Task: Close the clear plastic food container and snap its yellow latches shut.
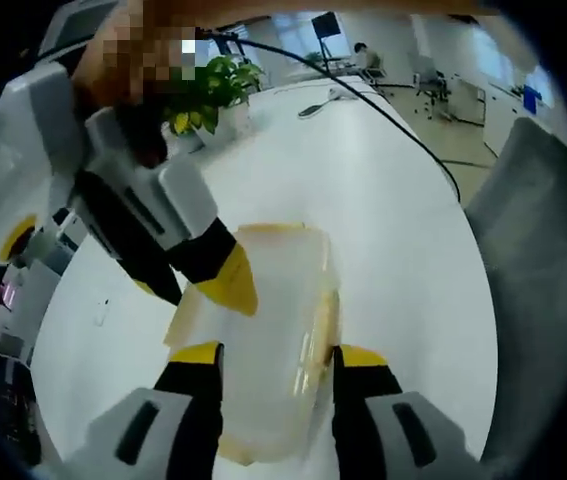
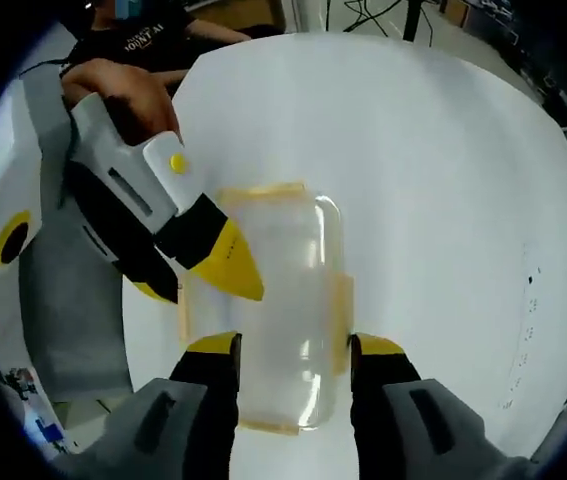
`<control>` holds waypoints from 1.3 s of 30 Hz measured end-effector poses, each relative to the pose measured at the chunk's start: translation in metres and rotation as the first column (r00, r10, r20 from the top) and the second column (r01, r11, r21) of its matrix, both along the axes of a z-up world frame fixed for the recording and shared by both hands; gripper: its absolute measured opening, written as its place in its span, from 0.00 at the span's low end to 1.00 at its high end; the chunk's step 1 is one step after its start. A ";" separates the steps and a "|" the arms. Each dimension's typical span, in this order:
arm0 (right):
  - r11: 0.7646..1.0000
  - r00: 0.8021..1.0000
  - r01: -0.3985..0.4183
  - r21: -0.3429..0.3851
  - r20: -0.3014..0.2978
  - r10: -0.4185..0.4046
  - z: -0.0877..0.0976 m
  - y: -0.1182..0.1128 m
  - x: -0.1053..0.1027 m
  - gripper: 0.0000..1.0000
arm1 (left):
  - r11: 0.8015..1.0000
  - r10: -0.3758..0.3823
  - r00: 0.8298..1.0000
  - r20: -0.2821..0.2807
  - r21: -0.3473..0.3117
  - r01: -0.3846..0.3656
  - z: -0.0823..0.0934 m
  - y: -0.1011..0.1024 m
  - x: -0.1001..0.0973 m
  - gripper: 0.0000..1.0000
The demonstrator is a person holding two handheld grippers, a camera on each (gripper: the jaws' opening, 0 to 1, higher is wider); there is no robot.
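We have the lid on the container (image 2: pixel 268 310); both grippers (image 1: pixel 278 355) (image 2: pixel 293 345) straddle it, jaws wide, gripping nothing. Next we press the yellow latches (image 2: pixel 341 310).

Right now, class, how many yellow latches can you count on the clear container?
3 in the right gripper view: far end, right side, near end. The other gripper may hide another on the left.

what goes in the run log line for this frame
container: on white table, lid on | left gripper: open, straddling it | right gripper: open, straddling it | latches: unclear
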State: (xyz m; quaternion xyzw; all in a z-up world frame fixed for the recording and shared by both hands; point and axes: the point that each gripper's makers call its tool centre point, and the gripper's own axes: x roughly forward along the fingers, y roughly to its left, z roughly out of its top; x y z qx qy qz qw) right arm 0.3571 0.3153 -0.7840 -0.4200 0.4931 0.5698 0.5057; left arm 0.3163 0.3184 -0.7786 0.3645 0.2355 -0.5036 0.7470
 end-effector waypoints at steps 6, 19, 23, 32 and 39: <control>1.000 1.000 -0.003 0.010 -0.024 0.003 0.000 -0.002 0.001 0.41 | 1.000 -0.002 1.000 0.000 0.001 0.002 0.000 0.000 -0.001 0.37; 0.998 0.997 -0.031 0.047 -0.065 0.034 -0.001 0.000 -0.002 0.41 | 0.999 -0.027 1.000 0.013 0.034 0.027 -0.001 -0.002 -0.001 0.35; 0.998 0.997 -0.022 0.057 -0.071 0.026 -0.001 0.000 0.000 0.40 | 0.998 -0.024 1.000 0.020 0.057 0.023 -0.001 -0.004 -0.001 0.35; 0.998 0.993 0.024 0.066 -0.116 -0.016 -0.003 0.002 0.001 0.41 | 0.997 -0.013 0.999 0.041 0.080 0.009 -0.002 -0.003 0.000 0.34; 0.997 0.992 0.039 0.068 -0.125 -0.030 -0.003 0.002 -0.001 0.42 | 0.997 -0.014 0.999 0.051 0.080 0.010 -0.002 -0.002 0.000 0.34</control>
